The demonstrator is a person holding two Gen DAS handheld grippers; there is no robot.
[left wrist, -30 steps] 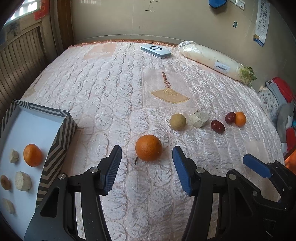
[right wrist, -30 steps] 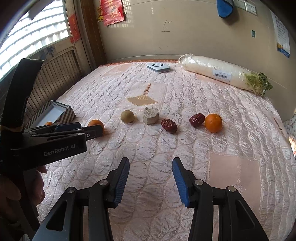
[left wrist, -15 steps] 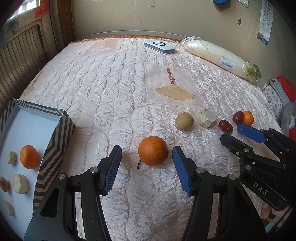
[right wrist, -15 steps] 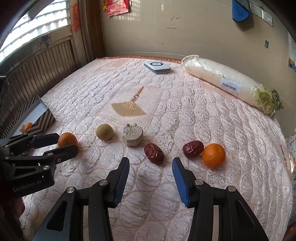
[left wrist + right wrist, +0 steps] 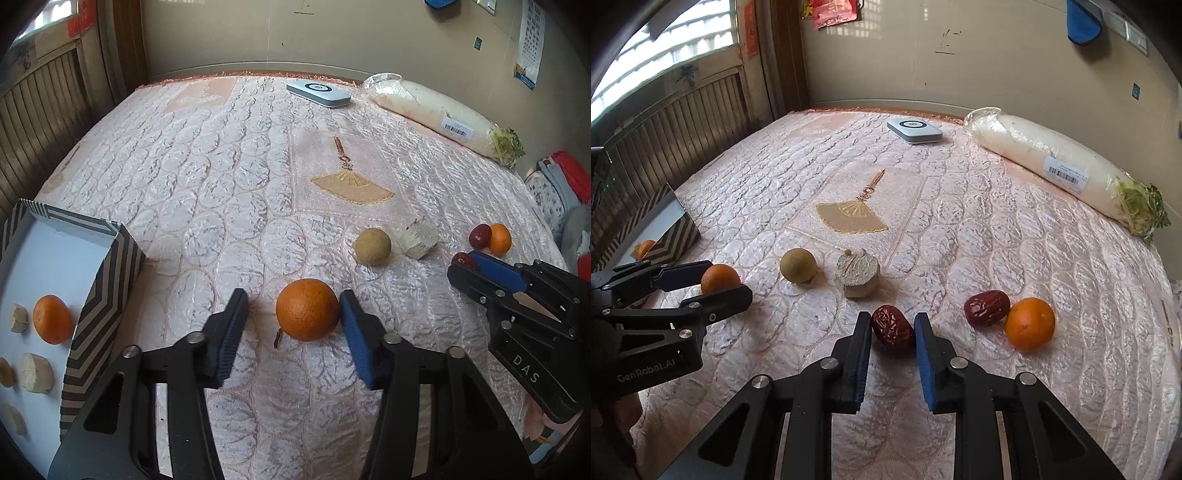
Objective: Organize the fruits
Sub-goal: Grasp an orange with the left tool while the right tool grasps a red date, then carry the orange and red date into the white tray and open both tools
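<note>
A large orange (image 5: 307,309) lies on the pink quilt between the fingers of my left gripper (image 5: 292,301). Its jaws are closing: the right pad touches the orange, the left pad stands a little apart. My right gripper (image 5: 892,319) is shut on a wrinkled red date (image 5: 892,326) that rests on the quilt. Right of it lie a second date (image 5: 986,308) and a small orange (image 5: 1030,324), touching. A brown round fruit (image 5: 798,270) and a pale cut chunk (image 5: 857,273) sit between the two grippers.
A striped box (image 5: 107,295) at the left holds an orange (image 5: 52,319) and several pale slices (image 5: 36,372). A wrapped white radish (image 5: 1045,162) and a flat white device (image 5: 914,130) lie at the far side. Clothes (image 5: 565,177) are piled past the right edge.
The right gripper moved forward over the quilt to the near date and shut on it. The left gripper's jaws narrowed around the large orange.
</note>
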